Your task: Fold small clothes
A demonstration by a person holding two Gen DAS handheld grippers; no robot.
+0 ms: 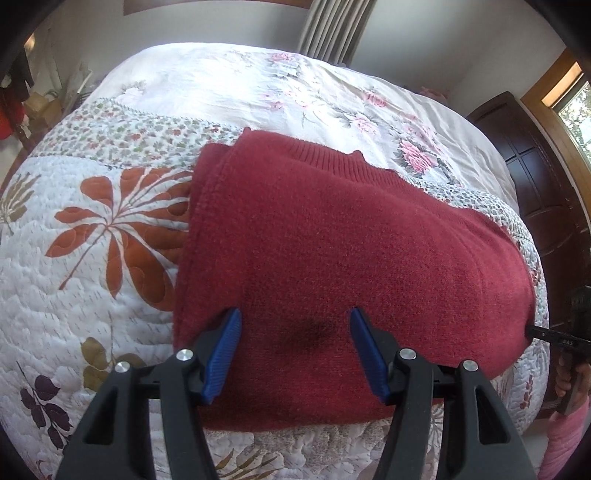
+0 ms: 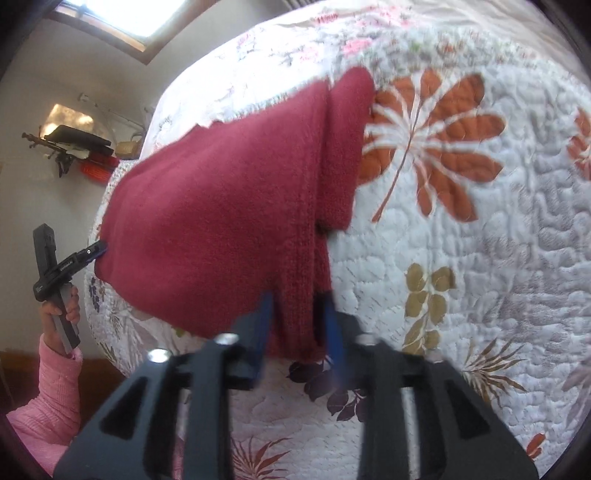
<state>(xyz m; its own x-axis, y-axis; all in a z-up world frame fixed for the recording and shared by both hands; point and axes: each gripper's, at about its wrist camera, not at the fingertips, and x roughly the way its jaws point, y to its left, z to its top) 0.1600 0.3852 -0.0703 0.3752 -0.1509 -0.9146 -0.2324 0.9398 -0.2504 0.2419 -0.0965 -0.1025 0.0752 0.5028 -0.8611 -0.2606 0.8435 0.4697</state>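
Bed w/ white quilted floral cover (image 1: 92, 258) fills most of the room. Plain white walls (image 1: 229, 22). Grey curtain (image 1: 332, 26) behind bed. Dark wood cabinet (image 1: 535, 177) at right, next to wood-framed window (image 1: 569, 96) w/ bright daylight coming in. Cluttered shelf (image 2: 81, 147) on far wall.

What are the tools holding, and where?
Left tool: open, holding nothing. Right tool straddles the ribbed edge of the red sweater; too blurry to tell if it grips.
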